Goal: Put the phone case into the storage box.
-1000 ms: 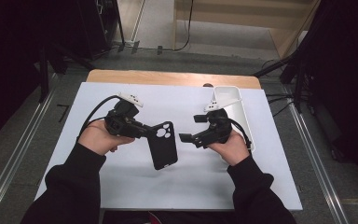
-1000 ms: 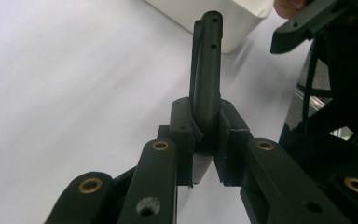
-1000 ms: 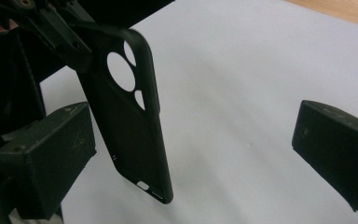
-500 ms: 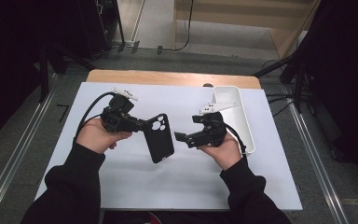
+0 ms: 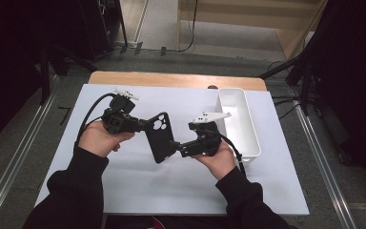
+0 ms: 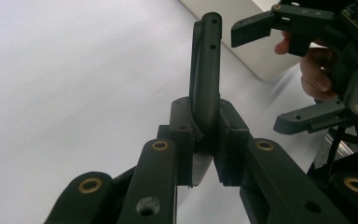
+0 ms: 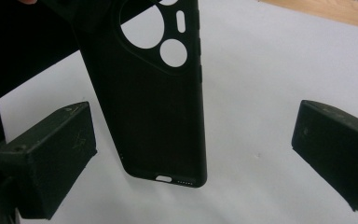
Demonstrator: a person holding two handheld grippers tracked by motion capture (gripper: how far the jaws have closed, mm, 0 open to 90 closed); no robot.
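A black phone case (image 5: pixel 159 136) with round camera cut-outs hangs above the white mat. My left gripper (image 5: pixel 143 125) is shut on its side edge near the camera end. In the left gripper view the case (image 6: pixel 206 70) stands edge-on between the closed pads (image 6: pixel 182 135). My right gripper (image 5: pixel 176 145) is open at the case's lower end. In the right gripper view the case (image 7: pixel 154 107) hangs between the wide-apart pads (image 7: pixel 51 154), nearer the left one, touching neither. The right gripper (image 6: pixel 258 79) also appears open in the left gripper view.
A long white bin (image 5: pixel 238 119) stands at the right of the white mat (image 5: pixel 124 191), close behind my right hand. A wooden table edge (image 5: pixel 171 78) runs along the back. Metal rails flank the table on both sides.
The right gripper has moved left, away from the bin, up to the case's lower end. The left gripper has shifted the case slightly up and left.
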